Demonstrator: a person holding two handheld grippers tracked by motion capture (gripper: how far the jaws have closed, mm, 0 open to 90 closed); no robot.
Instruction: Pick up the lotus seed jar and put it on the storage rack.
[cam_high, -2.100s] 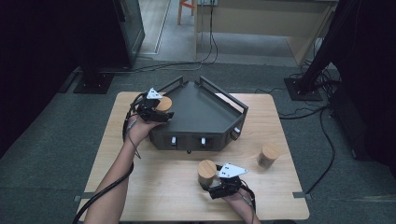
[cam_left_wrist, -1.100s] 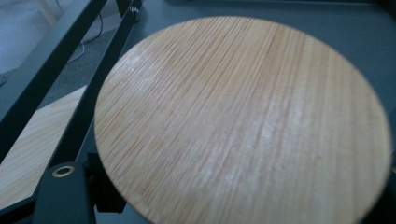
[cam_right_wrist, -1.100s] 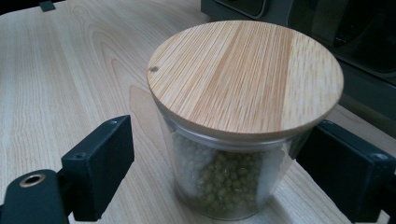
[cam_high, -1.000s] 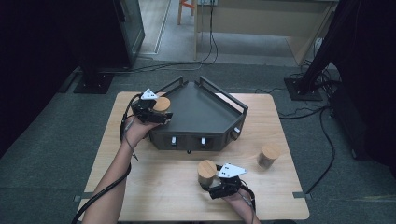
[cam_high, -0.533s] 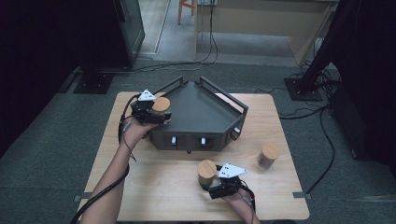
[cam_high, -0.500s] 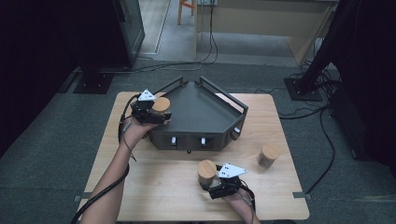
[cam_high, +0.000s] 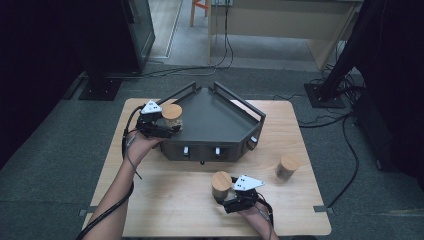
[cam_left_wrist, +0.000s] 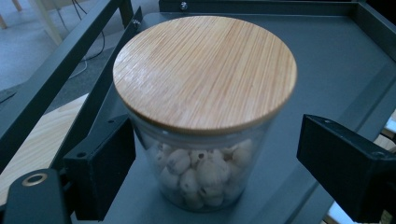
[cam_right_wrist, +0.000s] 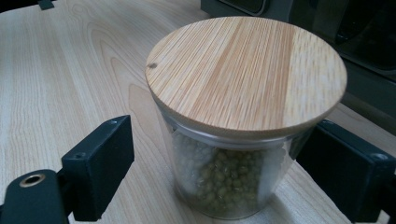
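Our left hand-held gripper (cam_left_wrist: 205, 158) has just spread off the bead jar (cam_left_wrist: 205, 116) on the tray (cam_high: 220, 117); right hand-held gripper (cam_right_wrist: 219, 172) straddles the pea jar (cam_right_wrist: 243, 116), spread.

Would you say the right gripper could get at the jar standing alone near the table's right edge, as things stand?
Probably yes: that jar stands on bare table, but the right gripper straddles the green-bean jar and must back off it first.

Grey carpet floor (cam_high: 50, 165) — light wooden desk (cam_high: 280, 15) behind, dark stands, cables.
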